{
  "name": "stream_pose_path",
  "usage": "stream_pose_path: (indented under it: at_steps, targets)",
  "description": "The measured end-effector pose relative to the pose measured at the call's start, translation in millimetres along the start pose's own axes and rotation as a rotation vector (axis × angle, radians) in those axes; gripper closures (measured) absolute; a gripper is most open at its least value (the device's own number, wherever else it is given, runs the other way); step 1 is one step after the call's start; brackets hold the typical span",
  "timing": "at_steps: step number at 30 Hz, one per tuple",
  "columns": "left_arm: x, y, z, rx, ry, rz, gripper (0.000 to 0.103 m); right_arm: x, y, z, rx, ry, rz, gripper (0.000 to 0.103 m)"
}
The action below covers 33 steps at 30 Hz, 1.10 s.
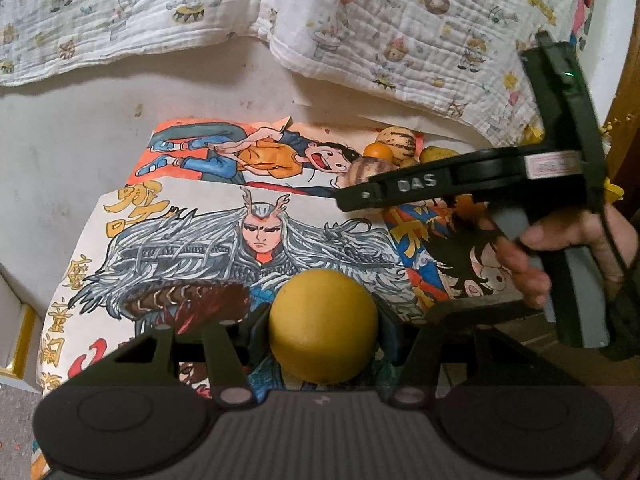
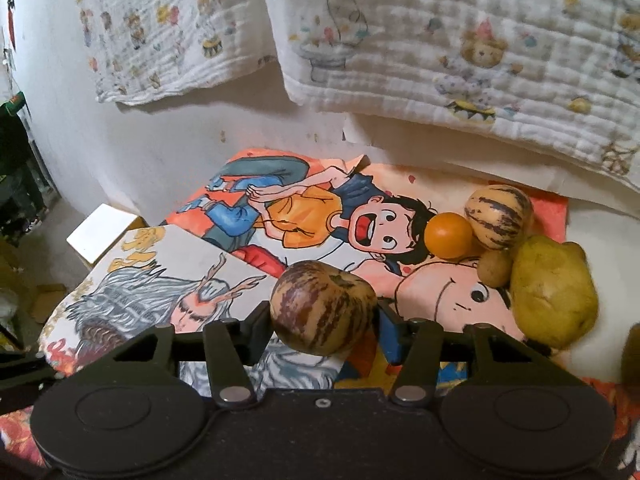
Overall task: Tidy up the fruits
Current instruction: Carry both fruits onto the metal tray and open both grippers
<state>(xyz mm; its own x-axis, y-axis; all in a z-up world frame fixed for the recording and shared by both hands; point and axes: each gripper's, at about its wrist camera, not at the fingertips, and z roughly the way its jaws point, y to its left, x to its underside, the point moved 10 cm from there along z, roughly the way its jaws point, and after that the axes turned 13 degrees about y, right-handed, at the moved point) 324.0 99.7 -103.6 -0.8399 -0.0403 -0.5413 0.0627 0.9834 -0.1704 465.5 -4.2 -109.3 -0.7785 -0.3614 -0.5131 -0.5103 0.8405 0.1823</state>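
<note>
While my left gripper [image 1: 323,326] holds a round yellow fruit [image 1: 323,326] low over the dragon-warrior drawing [image 1: 224,248], my right gripper [image 2: 324,314] has its jaws narrowed onto a purple-streaked pepino melon [image 2: 324,314], both pads touching its sides. The melon's stem end faces up and away from me, its longer axis running across my fingers. The cluster lies ahead and to the right of my right fingers: a second striped pepino [image 2: 498,216], an orange tomato-like fruit [image 2: 448,235] touching it, and a lumpy yellow-green fruit [image 2: 554,296] nearest. My right hand is the closer one to that group.
</note>
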Motion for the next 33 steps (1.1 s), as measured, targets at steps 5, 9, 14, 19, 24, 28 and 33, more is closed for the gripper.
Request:
stream_pose_path:
  at_steps: [5, 9, 14, 19, 24, 28, 33]
  targets:
    - [6.6, -1.4, -4.9, 0.051, 0.004, -0.031, 0.044, 13.9, -2.0, -25.4, -0.015, -0.012, 0.020, 0.047]
    - [11.8, -8.4, -15.0, 0.062, -0.016, -0.016, 0.044, 28.3, -1.3, -54.0, -0.018, -0.039, 0.028, 0.047]
    - [17.8, -21.8, -31.7, 0.077, -0.031, 0.000, 0.044, 56.0, 0.6, -89.9, -0.016, -0.065, 0.046, 0.047]
    - [26.9, -37.9, -47.1, 0.095, -0.035, 0.022, 0.044, 92.1, 1.6, -120.4, 0.023, -0.082, 0.058, 0.047]
    - [43.5, -56.7, -58.2, 0.108, -0.031, 0.056, 0.044, 135.7, 2.2, -144.9, 0.064, -0.079, 0.072, 0.047]
    - [59.1, -74.7, -63.9, 0.123, -0.019, 0.092, 0.044, 170.7, 5.3, -160.4, 0.091, -0.072, 0.080, 0.047]
    - [79.1, -90.0, -67.1, 0.137, 0.009, 0.128, 0.044, 206.4, 10.1, -170.3, 0.093, -0.039, 0.106, 0.047]
